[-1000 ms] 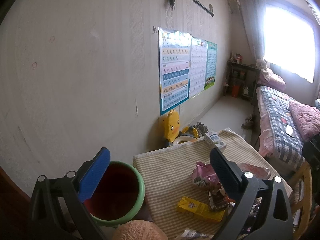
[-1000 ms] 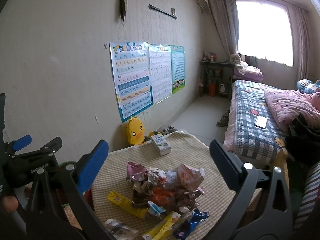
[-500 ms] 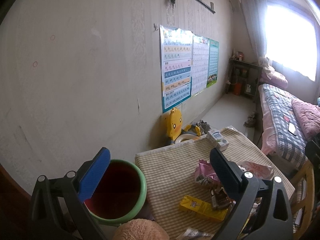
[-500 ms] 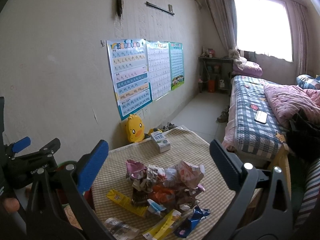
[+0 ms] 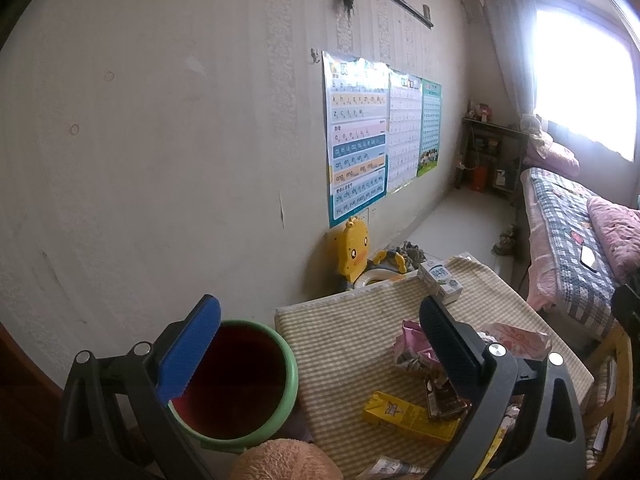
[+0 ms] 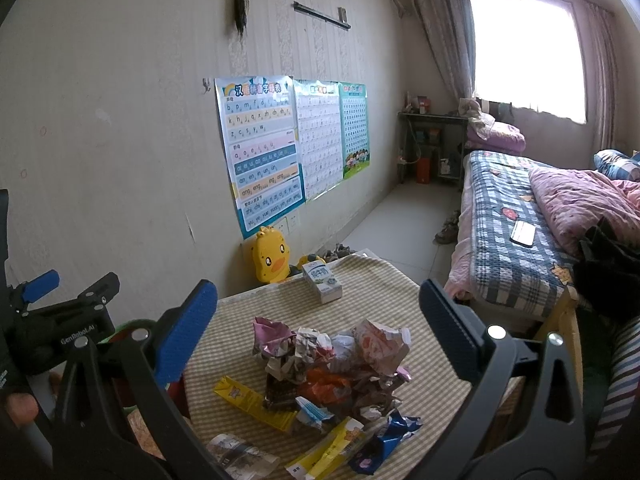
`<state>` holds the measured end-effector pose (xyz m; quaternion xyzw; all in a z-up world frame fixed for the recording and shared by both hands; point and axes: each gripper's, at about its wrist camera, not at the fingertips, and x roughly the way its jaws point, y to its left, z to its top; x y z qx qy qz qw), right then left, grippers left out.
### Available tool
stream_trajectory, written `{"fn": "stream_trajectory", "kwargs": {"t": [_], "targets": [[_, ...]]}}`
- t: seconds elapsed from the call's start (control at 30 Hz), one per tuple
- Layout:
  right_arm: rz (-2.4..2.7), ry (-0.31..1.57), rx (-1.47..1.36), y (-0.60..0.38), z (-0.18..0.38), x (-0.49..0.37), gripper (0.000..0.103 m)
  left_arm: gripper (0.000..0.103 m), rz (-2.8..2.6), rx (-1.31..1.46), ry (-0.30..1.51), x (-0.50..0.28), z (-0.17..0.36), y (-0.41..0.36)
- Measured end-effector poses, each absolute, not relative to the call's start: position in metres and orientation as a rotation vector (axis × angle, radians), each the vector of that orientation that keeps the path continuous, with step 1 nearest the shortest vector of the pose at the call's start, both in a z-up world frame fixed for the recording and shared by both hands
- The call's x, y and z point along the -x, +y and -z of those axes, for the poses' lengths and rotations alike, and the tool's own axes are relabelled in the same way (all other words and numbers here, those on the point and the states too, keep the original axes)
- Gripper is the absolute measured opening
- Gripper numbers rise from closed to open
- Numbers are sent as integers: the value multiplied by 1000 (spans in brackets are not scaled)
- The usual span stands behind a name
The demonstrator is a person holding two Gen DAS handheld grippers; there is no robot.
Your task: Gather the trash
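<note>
A heap of crumpled wrappers [image 6: 332, 364] lies on a small table with a checked cloth [image 6: 380, 292], with a yellow packet [image 6: 252, 400] and a blue wrapper [image 6: 384, 438] near the front. My right gripper [image 6: 316, 332] hovers open above the heap, nothing between its fingers. In the left wrist view my left gripper [image 5: 320, 344] is open too, held over the table's left edge. A green-rimmed bin with a dark red inside [image 5: 236, 380] stands left of the table. The yellow packet [image 5: 408, 418] and pink wrapper [image 5: 412, 340] show here.
A small milk carton [image 6: 322, 282] stands at the table's far edge. A yellow duck toy [image 6: 272, 256] leans on the wall under posters [image 6: 264, 148]. A bed [image 6: 520, 232] runs along the right. A fuzzy pink thing [image 5: 284, 460] sits by the bin.
Both views have shifted slightly, with the scene sliding a little. Both grippers stay open and the trash has not moved.
</note>
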<state>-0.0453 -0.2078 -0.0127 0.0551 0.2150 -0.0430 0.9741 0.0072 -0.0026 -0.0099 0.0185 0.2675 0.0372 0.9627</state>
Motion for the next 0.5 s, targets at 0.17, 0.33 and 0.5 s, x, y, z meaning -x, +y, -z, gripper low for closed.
{"fn": "stream_trajectory", "kwargs": {"t": [0.17, 0.33, 0.5], "targets": [[87, 435, -110, -208, 13, 46, 100, 95, -76, -35, 541, -7, 10, -1], [84, 445, -112, -208, 15, 45, 100, 95, -84, -34, 531, -6, 9, 0], [88, 451, -109, -209, 16, 44, 100, 95, -80, -32, 500, -3, 7, 4]]}}
